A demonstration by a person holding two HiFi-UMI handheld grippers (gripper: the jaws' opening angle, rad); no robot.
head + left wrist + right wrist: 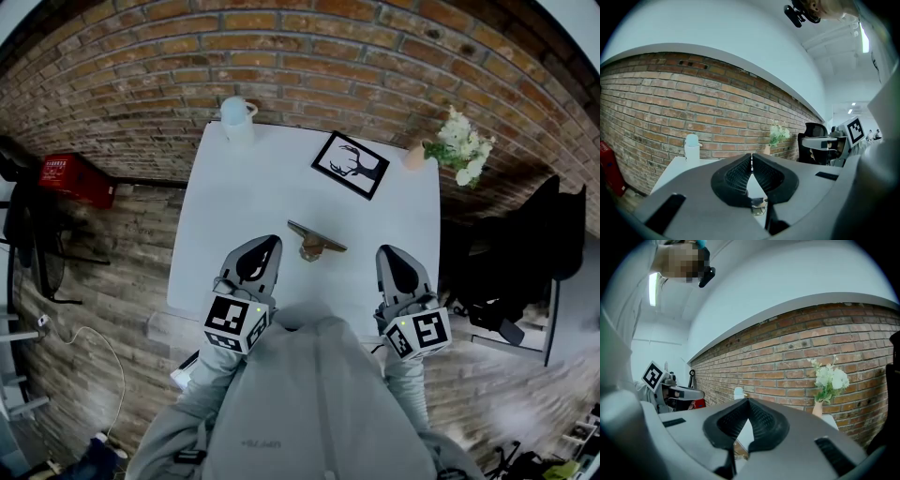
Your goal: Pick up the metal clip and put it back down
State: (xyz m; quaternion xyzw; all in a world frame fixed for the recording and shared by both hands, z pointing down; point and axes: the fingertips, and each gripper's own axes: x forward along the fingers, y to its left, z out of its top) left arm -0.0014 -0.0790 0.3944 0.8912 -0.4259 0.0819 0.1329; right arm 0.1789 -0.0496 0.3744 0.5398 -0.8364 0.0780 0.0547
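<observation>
The metal clip (315, 241), a bronze-coloured bar on a small base, lies on the white table (262, 187) near its front edge. My left gripper (266, 247) hovers just left of it, shut and empty. To the clip's right my right gripper (390, 254) is also shut with nothing in it. In the left gripper view the jaws (751, 157) meet at the tips, and part of the clip (758, 205) shows below them. In the right gripper view the gripper (747, 402) is closed too, with a brown sliver of the clip (738, 449) beneath.
A framed deer picture (350, 165) lies behind the clip. A pale bottle (236, 116) stands at the back left corner and a vase of white flowers (458, 145) at the back right. A black chair (525, 246) stands to the right, a red box (73, 178) on the floor to the left.
</observation>
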